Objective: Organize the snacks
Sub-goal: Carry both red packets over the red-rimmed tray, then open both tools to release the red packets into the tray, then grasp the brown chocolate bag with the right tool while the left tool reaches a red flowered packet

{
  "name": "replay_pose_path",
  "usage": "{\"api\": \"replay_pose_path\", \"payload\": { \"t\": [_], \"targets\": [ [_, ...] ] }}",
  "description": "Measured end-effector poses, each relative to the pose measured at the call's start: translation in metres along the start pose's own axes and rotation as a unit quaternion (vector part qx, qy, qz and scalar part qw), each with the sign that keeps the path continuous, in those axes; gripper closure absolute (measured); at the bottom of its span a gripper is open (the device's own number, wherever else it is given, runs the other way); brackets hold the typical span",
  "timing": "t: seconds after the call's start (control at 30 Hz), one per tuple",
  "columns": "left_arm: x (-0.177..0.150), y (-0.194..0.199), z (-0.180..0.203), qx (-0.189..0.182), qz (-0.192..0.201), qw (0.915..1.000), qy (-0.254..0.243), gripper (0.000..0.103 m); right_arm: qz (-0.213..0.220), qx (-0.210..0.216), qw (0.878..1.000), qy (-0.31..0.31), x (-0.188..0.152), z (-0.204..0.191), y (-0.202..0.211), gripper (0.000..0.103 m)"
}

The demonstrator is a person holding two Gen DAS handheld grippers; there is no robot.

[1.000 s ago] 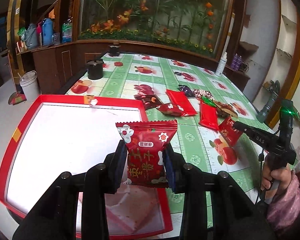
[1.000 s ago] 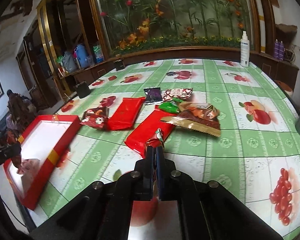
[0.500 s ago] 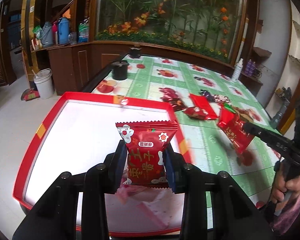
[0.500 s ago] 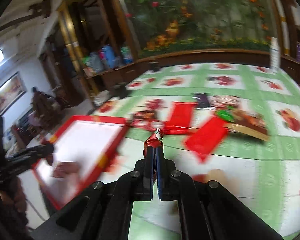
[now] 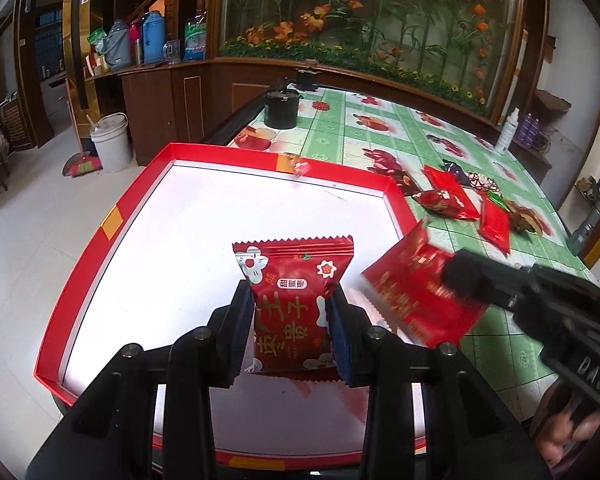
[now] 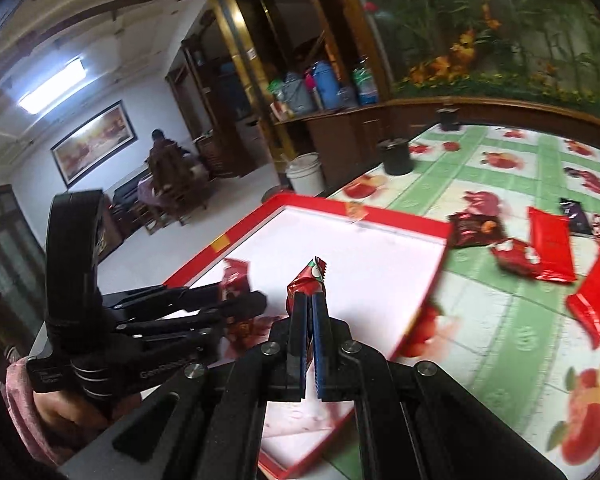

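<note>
While your left gripper (image 5: 292, 316) is pinching an upright red snack packet (image 5: 294, 300) above the red tray (image 5: 100, 236), your right gripper (image 6: 309, 304) is clamping a second red packet (image 6: 306, 280) edge-on over the tray's white floor.

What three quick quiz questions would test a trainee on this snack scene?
1. True or false: both grippers hold a red packet.
2. Over what does the left gripper hold its packet? A) green tablecloth B) red tray C) floor
3. Fill in: the right gripper pinches its packet by the ____.

Key: 1 true; 2 B; 3 edge.
</note>
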State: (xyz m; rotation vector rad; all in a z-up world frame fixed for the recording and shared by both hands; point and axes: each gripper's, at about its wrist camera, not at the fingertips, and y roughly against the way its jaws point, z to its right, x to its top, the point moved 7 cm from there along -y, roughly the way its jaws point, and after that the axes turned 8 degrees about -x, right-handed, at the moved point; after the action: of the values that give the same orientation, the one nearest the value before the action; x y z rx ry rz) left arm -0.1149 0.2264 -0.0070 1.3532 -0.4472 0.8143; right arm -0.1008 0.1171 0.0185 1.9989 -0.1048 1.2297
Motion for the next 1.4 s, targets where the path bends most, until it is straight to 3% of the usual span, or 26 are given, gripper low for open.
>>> {"api": "replay_pose_path", "payload": {
  "t": [0.2, 0.3, 0.37, 0.47, 0.67, 0.77, 0.83, 0.93, 1.0, 1.17, 1.3, 1.4],
  "targets": [
    [-0.001, -0.003, -0.011, 0.014, -0.007, 0.9997, 0.019, 0.067, -0.021, 0.025, 0.999, -0.015, -0.006, -0.002, -0.009, 0.096],
    [-0.001, -0.004, -0.015, 0.021, -0.009, 0.9993, 0.029, 0.052, -0.01, 0.022, 1.0, -0.018, -0.003, 0.004, -0.004, 0.095],
    [0.001, -0.002, -0.019, 0.03, -0.001, 0.999, 0.033, 0.042, -0.005, 0.018, 1.0, -0.022, 0.0, 0.01, -0.001, 0.088],
    [0.005, 0.003, -0.025, 0.045, 0.013, 0.998, 0.042, 0.033, 0.007, 0.004, 0.999, -0.034, 0.004, 0.027, 0.007, 0.073],
    [0.012, 0.004, -0.023, 0.06, 0.014, 0.9977, 0.03, 0.03, 0.032, -0.058, 0.995, -0.073, 0.016, 0.091, 0.029, 0.07],
    [0.02, 0.002, -0.013, 0.055, 0.014, 0.9983, 0.01, 0.03, 0.054, -0.111, 0.987, -0.106, 0.024, 0.139, 0.049, 0.059],
    [0.03, 0.0, 0.003, 0.041, 0.011, 0.999, -0.013, 0.03, 0.073, -0.156, 0.978, -0.121, 0.03, 0.172, 0.068, 0.044],
    [0.045, -0.005, 0.032, 0.029, 0.014, 0.9974, -0.064, 0.028, 0.097, -0.216, 0.961, -0.145, 0.038, 0.22, 0.093, 0.03],
    [0.055, -0.011, 0.054, 0.018, 0.012, 0.9951, -0.097, 0.025, 0.099, -0.248, 0.949, -0.17, 0.038, 0.255, 0.104, 0.028],
    [0.076, -0.047, 0.105, -0.003, -0.027, 0.9889, -0.146, 0.024, 0.076, -0.273, 0.931, -0.23, 0.025, 0.318, 0.102, 0.027],
    [0.091, -0.076, 0.129, -0.008, -0.05, 0.9888, -0.141, 0.024, 0.052, -0.268, 0.92, -0.282, 0.011, 0.352, 0.095, 0.027],
    [0.098, -0.096, 0.145, -0.024, -0.071, 0.9895, -0.124, 0.024, 0.046, -0.25, 0.92, -0.297, 0.01, 0.363, 0.089, 0.027]
  ]
}}
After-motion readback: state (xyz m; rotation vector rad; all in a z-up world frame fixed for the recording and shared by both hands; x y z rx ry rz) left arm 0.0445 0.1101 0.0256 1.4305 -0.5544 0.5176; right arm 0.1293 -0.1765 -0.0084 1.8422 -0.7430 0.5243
